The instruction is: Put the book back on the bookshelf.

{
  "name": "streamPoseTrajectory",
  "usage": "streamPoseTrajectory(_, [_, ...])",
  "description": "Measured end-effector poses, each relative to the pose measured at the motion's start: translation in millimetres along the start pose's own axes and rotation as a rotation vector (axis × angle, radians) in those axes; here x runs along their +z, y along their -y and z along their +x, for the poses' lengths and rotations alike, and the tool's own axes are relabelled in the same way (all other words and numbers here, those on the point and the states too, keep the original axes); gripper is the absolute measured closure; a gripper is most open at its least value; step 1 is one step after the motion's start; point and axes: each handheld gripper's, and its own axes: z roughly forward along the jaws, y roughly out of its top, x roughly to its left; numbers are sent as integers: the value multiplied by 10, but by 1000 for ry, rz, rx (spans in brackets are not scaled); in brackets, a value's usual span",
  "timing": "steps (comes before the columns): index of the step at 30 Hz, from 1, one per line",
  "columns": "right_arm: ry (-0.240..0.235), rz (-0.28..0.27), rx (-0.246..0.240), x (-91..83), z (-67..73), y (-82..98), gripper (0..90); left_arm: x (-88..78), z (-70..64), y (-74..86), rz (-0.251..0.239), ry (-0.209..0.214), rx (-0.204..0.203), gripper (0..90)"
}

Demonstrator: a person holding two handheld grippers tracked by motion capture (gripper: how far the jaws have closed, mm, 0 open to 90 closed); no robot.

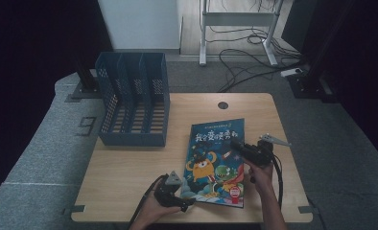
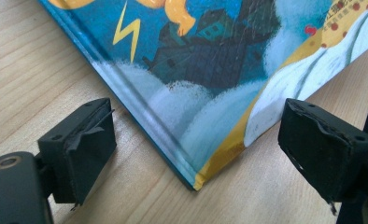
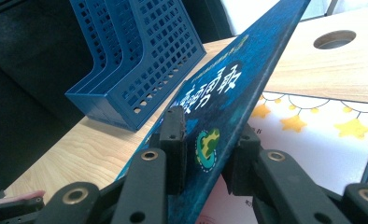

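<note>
A picture book (image 1: 216,158) with a dark blue cartoon cover lies on the wooden table (image 1: 129,163), right of the middle. My right gripper (image 1: 240,148) is at its right edge, shut on the front cover. In the right gripper view the cover (image 3: 238,84) stands tilted up off the white first page (image 3: 322,135) with yellow stars, pinched between the pads of the right gripper (image 3: 208,149). My left gripper (image 1: 183,194) rests near the book's near left corner. Its jaws are open in the left gripper view, with the left gripper (image 2: 201,140) straddling that book corner (image 2: 196,116) without touching it.
A blue mesh file rack (image 1: 134,105) with three slots stands at the table's back left, also seen as the rack (image 3: 140,60) behind the lifted cover. A round cable hole (image 1: 222,105) sits at the back middle. Cables and desk legs lie on the floor beyond.
</note>
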Motion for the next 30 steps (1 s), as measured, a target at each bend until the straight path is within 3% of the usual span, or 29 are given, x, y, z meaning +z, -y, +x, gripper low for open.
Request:
streamPoseTrajectory(16, [17,-17,2,-47,-9,-20,717,19,-13,3,1,-25,5,115])
streamPoseTrajectory(30, [4,-61,-67,-117,162,-87,718,20,-11,3,-8,-33,4,105])
